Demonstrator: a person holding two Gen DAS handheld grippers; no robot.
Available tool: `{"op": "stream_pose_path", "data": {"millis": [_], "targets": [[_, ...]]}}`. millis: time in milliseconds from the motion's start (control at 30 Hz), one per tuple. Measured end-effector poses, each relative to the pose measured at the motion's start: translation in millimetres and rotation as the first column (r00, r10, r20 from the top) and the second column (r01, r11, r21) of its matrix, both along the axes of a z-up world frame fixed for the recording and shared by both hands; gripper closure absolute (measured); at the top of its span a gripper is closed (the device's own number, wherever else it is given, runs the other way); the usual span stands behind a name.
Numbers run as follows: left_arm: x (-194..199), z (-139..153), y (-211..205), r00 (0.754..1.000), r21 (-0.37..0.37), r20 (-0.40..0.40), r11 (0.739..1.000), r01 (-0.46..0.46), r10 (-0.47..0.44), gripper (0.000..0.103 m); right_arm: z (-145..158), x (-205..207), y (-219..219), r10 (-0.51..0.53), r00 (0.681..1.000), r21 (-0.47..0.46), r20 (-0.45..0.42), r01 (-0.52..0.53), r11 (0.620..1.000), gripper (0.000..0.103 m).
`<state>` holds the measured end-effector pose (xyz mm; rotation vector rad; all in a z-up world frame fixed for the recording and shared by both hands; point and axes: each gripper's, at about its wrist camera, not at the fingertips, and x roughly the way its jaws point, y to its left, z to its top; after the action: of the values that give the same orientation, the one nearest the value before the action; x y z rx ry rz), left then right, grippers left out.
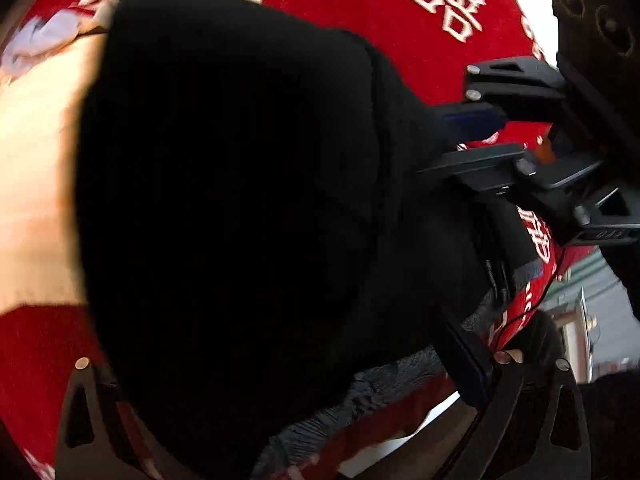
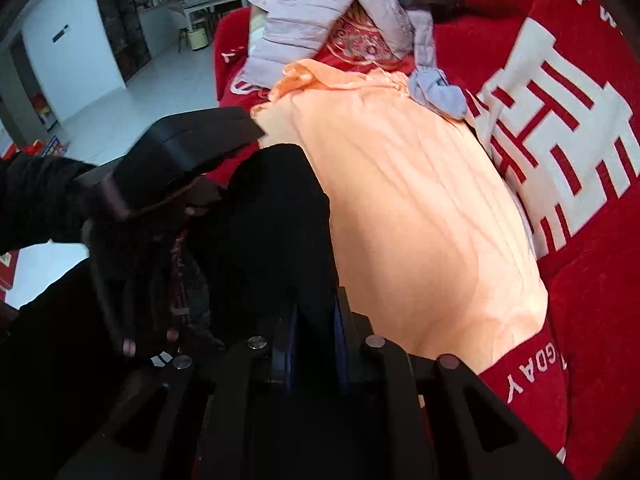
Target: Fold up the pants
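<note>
On top of the peach cloth (image 2: pixel 420 216), which is spread over the red blanket (image 2: pixel 592 272), the black pants (image 2: pixel 276 216) hang bunched toward its left edge. The right gripper (image 2: pixel 314 344) has its blue-padded fingers pressed together on a fold of the pants, right at the cloth's near edge. From the left wrist camera the pants (image 1: pixel 240 200) fill most of the view, and the right gripper (image 1: pixel 472 140) pinches them from the side. The left gripper (image 1: pixel 280 412) has its fingers wide apart around the dark fabric; I cannot tell whether it grips. Beyond the cloth's far end lies a lilac quilted jacket (image 2: pixel 304 12).
</note>
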<state>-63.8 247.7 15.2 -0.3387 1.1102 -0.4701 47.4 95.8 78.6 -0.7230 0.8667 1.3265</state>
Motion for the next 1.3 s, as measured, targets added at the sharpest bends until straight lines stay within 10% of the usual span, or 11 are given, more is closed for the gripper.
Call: {"op": "stream_pose_path", "data": {"millis": [33, 133, 267, 600, 767, 967, 1067, 1300], "targets": [[-4.0, 1.5, 1.6, 1.0, 0.004, -0.022, 1.0, -0.016, 0.016, 0.051, -2.5, 2.5, 0.3, -0.024, 1.0, -0.01, 0.001, 0.024, 1.0, 0.083], [-1.5, 0.8, 1.1, 0.996, 0.059, -0.074, 0.997, -0.048, 0.052, 0.071, -4.3, 14.1, -8.0, -0.142, 0.989, -0.021, -0.031, 0.141, 0.99, 0.07], [-1.4, 9.5, -13.3, 0.993, 0.128, -0.092, 0.99, -0.059, 0.071, 0.074, 3.0, 27.5, -50.7, -0.378, 0.926, 0.018, -0.002, 0.378, 0.926, 0.028], [24.4, 40.3, -33.8, 0.987, 0.217, -0.091, 0.97, -0.109, 0.132, 0.077, -75.6, 34.1, -149.6, -0.772, 0.587, -0.13, -0.245, 0.769, 0.626, 0.026], [24.4, 57.0, -41.1, 0.982, 0.228, -0.099, 0.964, -0.136, 0.162, 0.077, -73.7, -32.8, -155.4, -0.743, 0.617, -0.063, -0.261, 0.757, 0.65, 0.022], [29.8, 73.9, -52.0, 0.978, 0.253, -0.104, 0.956, -0.148, 0.179, 0.077, -75.8, -103.0, -158.2, -0.636, 0.738, -0.053, -0.225, 0.643, 0.764, 0.02], [29.6, 90.1, -70.1, 0.983, 0.28, -0.082, 0.951, -0.133, 0.162, 0.078, -70.3, -102.7, -177.9, -0.67, 0.688, -0.086, -0.28, 0.677, 0.731, 0.019], [31.8, 129.7, -121.0, 0.995, 0.285, -0.043, 0.956, -0.078, 0.094, 0.078, -8.7, -61.8, -244.1, -0.858, 0.505, 0.116, -0.092, 0.861, 0.495, 0.017]]}}
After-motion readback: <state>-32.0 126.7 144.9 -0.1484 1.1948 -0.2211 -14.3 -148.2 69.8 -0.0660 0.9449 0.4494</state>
